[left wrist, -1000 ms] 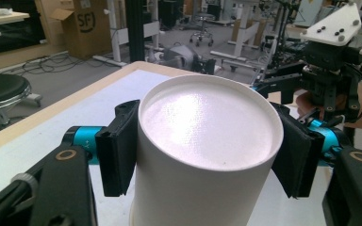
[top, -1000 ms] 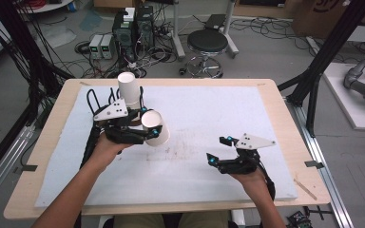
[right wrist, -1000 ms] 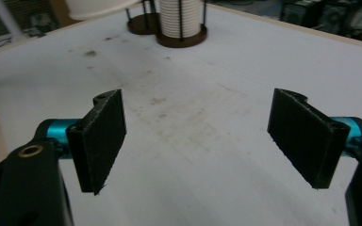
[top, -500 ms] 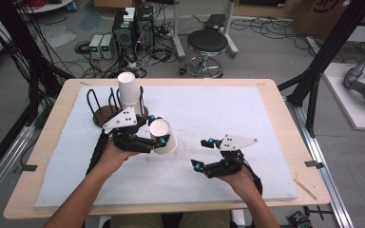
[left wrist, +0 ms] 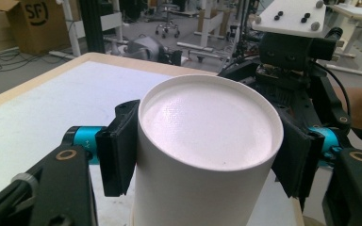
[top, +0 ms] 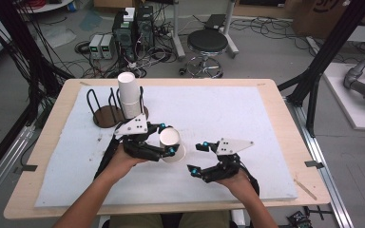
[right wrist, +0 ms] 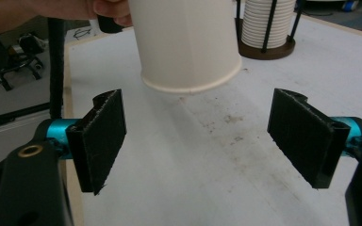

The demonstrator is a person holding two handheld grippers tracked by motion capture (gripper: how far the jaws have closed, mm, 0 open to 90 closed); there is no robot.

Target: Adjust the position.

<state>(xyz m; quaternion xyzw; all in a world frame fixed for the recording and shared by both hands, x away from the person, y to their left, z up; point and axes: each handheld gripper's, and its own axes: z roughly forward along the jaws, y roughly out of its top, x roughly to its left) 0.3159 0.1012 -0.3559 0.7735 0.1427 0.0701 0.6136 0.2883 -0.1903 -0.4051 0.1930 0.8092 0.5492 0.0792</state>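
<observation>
Your counter (top: pixel 275 118) is a wooden top covered by a white mat (top: pixel 228 109). Near its far left corner stands a round wooden rack (top: pixel 105 115) with black wire hoops, and a stack of white paper cups (top: pixel 129 95) rises from it. Your left hand-held gripper (top: pixel 170 139) is clamped on a single white paper cup (top: pixel 172 145), its pads pressing the cup's sides; the cup is held tipped over above the mat near the middle of the counter, its flat closed bottom facing the left gripper's camera (left wrist: pixel 207 125). Your right hand-held gripper (top: pixel 199 157) sits just beside that cup with its jaws spread wide and nothing between them; the cup's rolled rim (right wrist: pixel 191 84) hangs ahead of them.
</observation>
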